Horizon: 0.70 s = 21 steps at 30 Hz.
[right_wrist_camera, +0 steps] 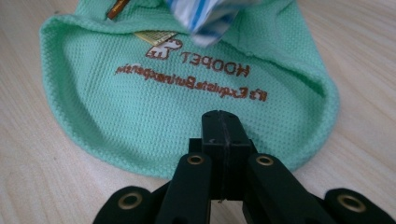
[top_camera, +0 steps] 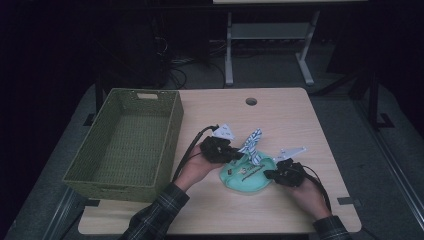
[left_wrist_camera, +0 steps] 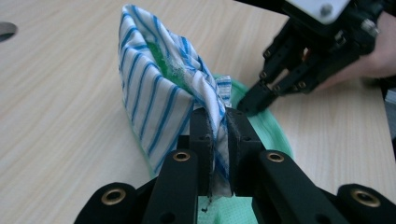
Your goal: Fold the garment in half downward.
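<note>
My right gripper (right_wrist_camera: 223, 128) has its fingers pressed together on the near hem of the mint-green pet shirt (right_wrist_camera: 187, 93), pinning it flat on the table (top_camera: 280, 115). My left gripper (left_wrist_camera: 218, 135) is clamped on the blue-striped cloth part (left_wrist_camera: 154, 93), lifted upright. I'd fold it slowly across, holding the hem down. The green wicker basket (top_camera: 125, 140) waits beyond.

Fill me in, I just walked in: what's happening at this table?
A person is working on a small mint-green garment with a gripper in each hand. The left gripper is clamped on its blue-and-white striped part, lifting it off the table. The right gripper, jaws shut, rests on the green fabric's edge; whether it pinches it I can't tell. A green woven basket sits at the left.
</note>
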### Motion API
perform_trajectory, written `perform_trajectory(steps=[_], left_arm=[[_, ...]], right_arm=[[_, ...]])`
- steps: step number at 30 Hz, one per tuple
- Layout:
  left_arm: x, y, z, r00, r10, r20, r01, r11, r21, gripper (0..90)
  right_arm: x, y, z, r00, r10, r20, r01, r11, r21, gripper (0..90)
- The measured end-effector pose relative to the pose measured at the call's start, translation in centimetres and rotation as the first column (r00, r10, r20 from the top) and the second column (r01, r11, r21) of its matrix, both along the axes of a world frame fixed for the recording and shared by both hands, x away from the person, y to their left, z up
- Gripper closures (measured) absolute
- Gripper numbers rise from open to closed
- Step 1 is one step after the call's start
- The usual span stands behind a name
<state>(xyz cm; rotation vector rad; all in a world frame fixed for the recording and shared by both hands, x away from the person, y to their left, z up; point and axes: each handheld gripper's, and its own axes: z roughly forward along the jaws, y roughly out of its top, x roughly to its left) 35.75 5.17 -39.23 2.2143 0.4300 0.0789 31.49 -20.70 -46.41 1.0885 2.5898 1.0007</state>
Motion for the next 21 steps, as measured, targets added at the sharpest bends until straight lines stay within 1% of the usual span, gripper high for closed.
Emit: perform_trajectory(steps=[3, 7, 10, 11, 14, 16, 19, 20, 21], left_arm=[[-0.3, -0.1, -0.5, 0.9997, -0.012, -0.02, 0.012, 0.9999, 0.007, 81.6], [-0.7, -0.6, -1.6, 0.9975, -0.055, -0.044, 0.057, 0.9977, 0.037, 80.7], [-0.8, -0.7, -1.8, 0.9969, -0.063, -0.047, 0.065, 0.9969, 0.044, 79.4], [-0.7, -0.7, -1.8, 0.997, -0.061, -0.047, 0.063, 0.9971, 0.043, 76.7], [-0.6, -0.6, -1.7, 0.9972, -0.053, -0.052, 0.055, 0.9979, 0.034, 74.0], [-0.6, -0.5, -1.6, 0.9974, -0.048, -0.054, 0.049, 0.9985, 0.026, 69.6], [-0.6, -0.4, -1.4, 0.9972, -0.036, -0.066, 0.037, 0.9993, 0.008, 60.4], [-0.6, -0.3, -1.3, 0.9973, -0.029, -0.067, 0.03, 0.9995, 0.009, 55.7], [-0.6, -0.3, -1.2, 0.9973, -0.028, -0.068, 0.028, 0.9996, 0.009, 55.7]], right_arm=[[0.0, -0.1, 0.0, 1.0, -0.003, -0.003, 0.003, 1.0, 0.001, 90.0], [0.1, -0.1, 0.0, 1.0, -0.004, -0.001, 0.004, 1.0, 0.0, 90.0], [0.1, -0.2, 0.1, 1.0, -0.002, -0.003, 0.002, 1.0, -0.008, 90.0], [0.1, -0.2, 0.1, 1.0, -0.002, -0.003, 0.002, 1.0, -0.009, 90.0], [0.1, -0.2, 0.1, 1.0, -0.002, -0.003, 0.002, 1.0, -0.01, 90.0], [0.1, -0.2, 0.1, 1.0, -0.003, -0.004, 0.003, 1.0, -0.01, 90.0], [0.1, -0.3, 0.2, 1.0, -0.004, 0.004, 0.004, 1.0, -0.006, 90.0], [0.1, -0.5, 0.4, 0.9999, -0.012, 0.001, 0.012, 1.0, 0.0, 90.0], [0.1, -0.5, 0.4, 0.9999, -0.012, 0.001, 0.012, 1.0, 0.0, 90.0]])
